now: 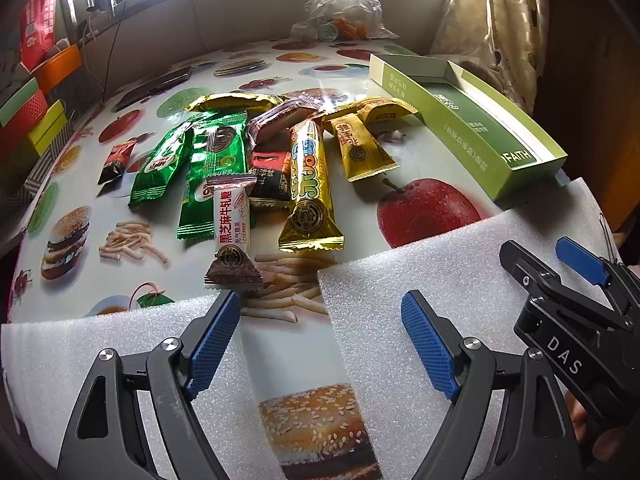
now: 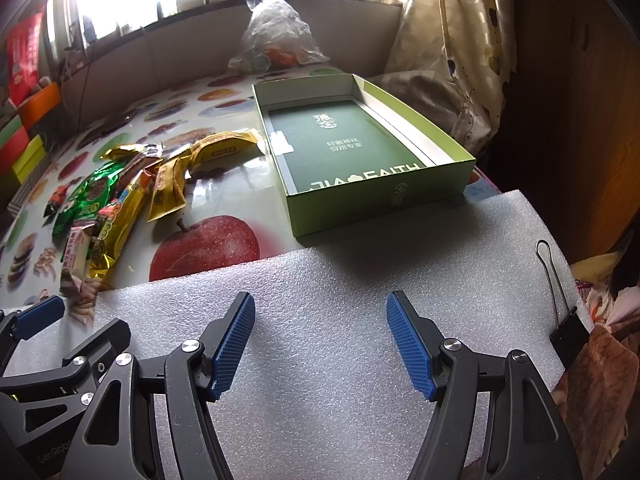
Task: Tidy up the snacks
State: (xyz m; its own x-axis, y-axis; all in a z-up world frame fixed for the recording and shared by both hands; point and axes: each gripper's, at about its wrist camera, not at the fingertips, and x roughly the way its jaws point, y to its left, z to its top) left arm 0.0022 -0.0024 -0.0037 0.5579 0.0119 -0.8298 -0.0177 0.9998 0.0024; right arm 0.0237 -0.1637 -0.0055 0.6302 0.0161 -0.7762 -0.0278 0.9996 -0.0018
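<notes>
A pile of wrapped snacks lies on the fruit-print table: a white and maroon nougat bar (image 1: 233, 229), green packets (image 1: 212, 168), a long gold bar (image 1: 310, 184), yellow packets (image 1: 360, 146) and dark red ones (image 1: 270, 176). The pile shows at the left in the right wrist view (image 2: 116, 200). An open green box (image 2: 360, 156) lies empty at the right; it also shows in the left wrist view (image 1: 472, 120). My left gripper (image 1: 320, 340) is open, just short of the nougat bar. My right gripper (image 2: 320, 344) is open over white foam (image 2: 340, 280), in front of the box.
A clear plastic bag (image 1: 340, 8) with items sits at the table's far edge. Coloured boxes (image 1: 36, 108) stack at the left. A curtain (image 2: 452, 40) hangs at the right. A black binder clip (image 2: 568, 336) holds the foam's right edge. A dark phone-like slab (image 1: 156, 84) lies far left.
</notes>
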